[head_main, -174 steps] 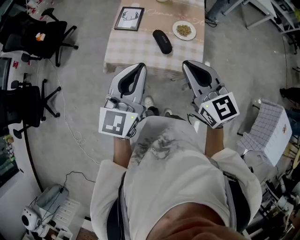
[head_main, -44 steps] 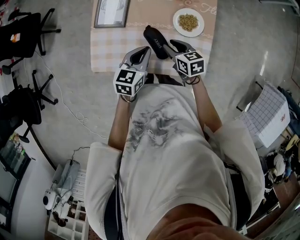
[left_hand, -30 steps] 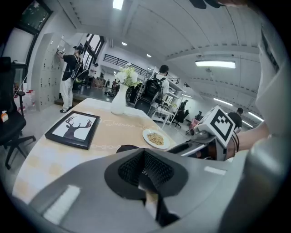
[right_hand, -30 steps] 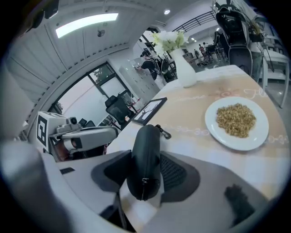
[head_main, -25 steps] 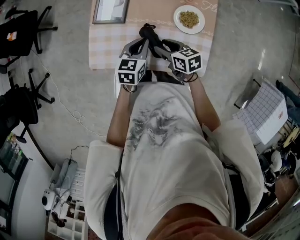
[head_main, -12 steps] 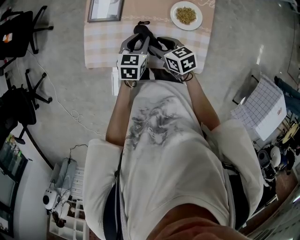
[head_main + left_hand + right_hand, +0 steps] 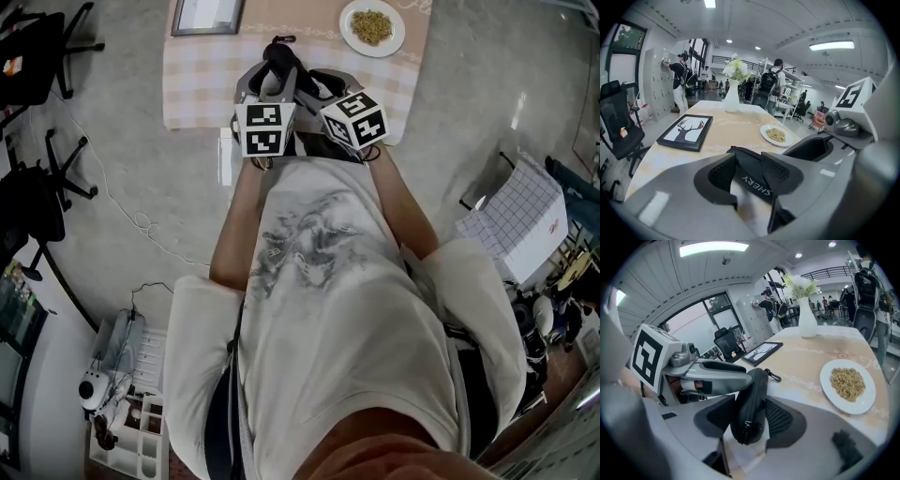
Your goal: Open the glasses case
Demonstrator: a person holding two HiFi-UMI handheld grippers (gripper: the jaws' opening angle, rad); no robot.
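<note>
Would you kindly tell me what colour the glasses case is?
Black. The glasses case shows best in the left gripper view.

Tabletop (image 7: 737, 130) bare btwn picture frame (image 7: 684, 132) & plate (image 7: 777, 136); vase (image 7: 731, 99) prob. blocks far end.

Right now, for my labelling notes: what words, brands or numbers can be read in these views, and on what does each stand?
"SHERY": white print on the black glasses case, seen in the left gripper view.
Cursive script along the table cloth: too faint to read.
No other legible text; the gripper cubes carry only square markers.
</note>
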